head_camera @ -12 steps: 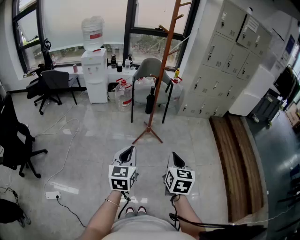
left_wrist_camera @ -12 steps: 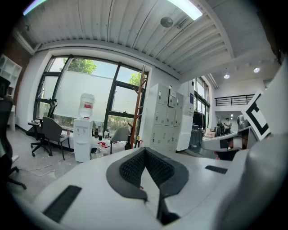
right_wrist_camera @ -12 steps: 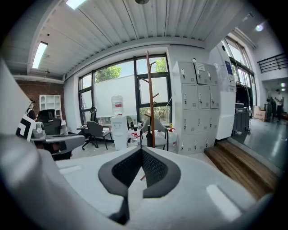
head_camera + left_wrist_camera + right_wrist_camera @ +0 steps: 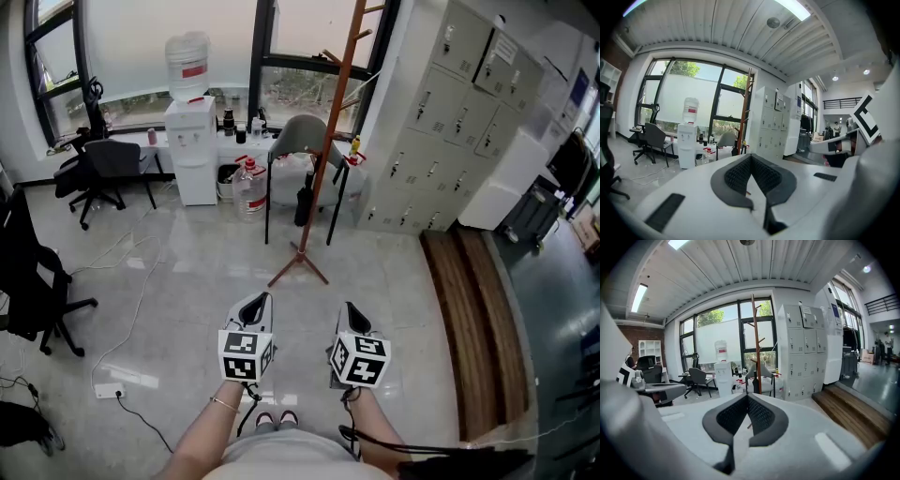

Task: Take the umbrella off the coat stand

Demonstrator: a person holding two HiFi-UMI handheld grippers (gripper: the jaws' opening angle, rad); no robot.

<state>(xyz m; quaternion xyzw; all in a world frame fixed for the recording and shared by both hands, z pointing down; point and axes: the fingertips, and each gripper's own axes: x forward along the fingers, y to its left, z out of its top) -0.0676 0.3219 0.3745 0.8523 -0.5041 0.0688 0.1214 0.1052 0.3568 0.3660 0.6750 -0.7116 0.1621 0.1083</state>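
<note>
Glossy pale floor tiles (image 4: 187, 281) fill the middle of the head view, with tall windows (image 4: 141, 47) along the top edge and grey lockers (image 4: 450, 103) at the upper right. Just right of centre at the top, the brown coat stand (image 4: 328, 141) rises on its splayed feet. The umbrella (image 4: 305, 202), dark and folded, sits low against the pole in front of a grey chair (image 4: 305, 136). A white water dispenser (image 4: 190, 141) stands upper left of the stand, and black office chairs (image 4: 103, 169) stand further left. A wooden step (image 4: 473, 319) runs down the right side. Both grippers are held side by side in the lower middle of the frame, well apart from the stand. The left gripper (image 4: 257, 300) has its jaws pressed together with nothing between them, as its own view confirms (image 4: 751, 157). The right gripper (image 4: 349, 309) likewise has its jaws together and empty (image 4: 747, 397), with the stand and umbrella (image 4: 755, 380) straight ahead in its view.
</note>
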